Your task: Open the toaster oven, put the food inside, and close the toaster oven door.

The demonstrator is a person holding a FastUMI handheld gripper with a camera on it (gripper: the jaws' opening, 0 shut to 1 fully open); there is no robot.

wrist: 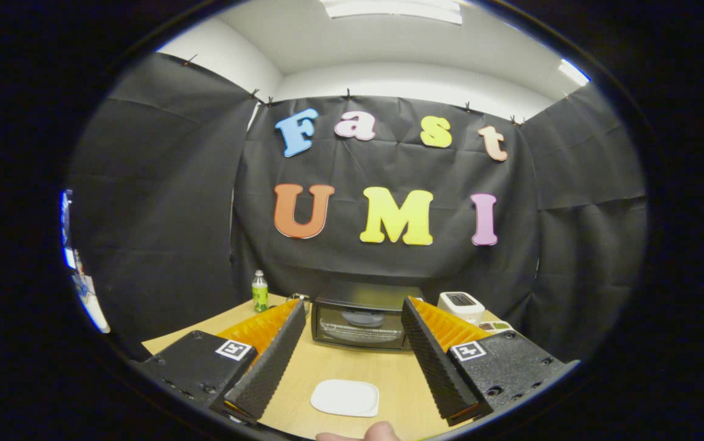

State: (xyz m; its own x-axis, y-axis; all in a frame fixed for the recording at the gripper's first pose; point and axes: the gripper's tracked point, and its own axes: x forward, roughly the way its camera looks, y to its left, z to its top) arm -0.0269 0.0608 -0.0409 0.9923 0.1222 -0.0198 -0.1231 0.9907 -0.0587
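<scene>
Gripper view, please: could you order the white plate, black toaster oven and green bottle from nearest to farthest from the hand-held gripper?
1. White rounded-square plate, between the open hand-held gripper fingers.
2. Black toaster oven, ahead, door closed.
3. Green bottle, beyond on the left, slightly farther back.

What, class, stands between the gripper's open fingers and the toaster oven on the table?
Nothing visible. The gripper is open, and bare table runs from between its fingers to the toaster oven, whose door is closed. The white plate lies low between the fingers, the bottle off beside the oven.
</scene>
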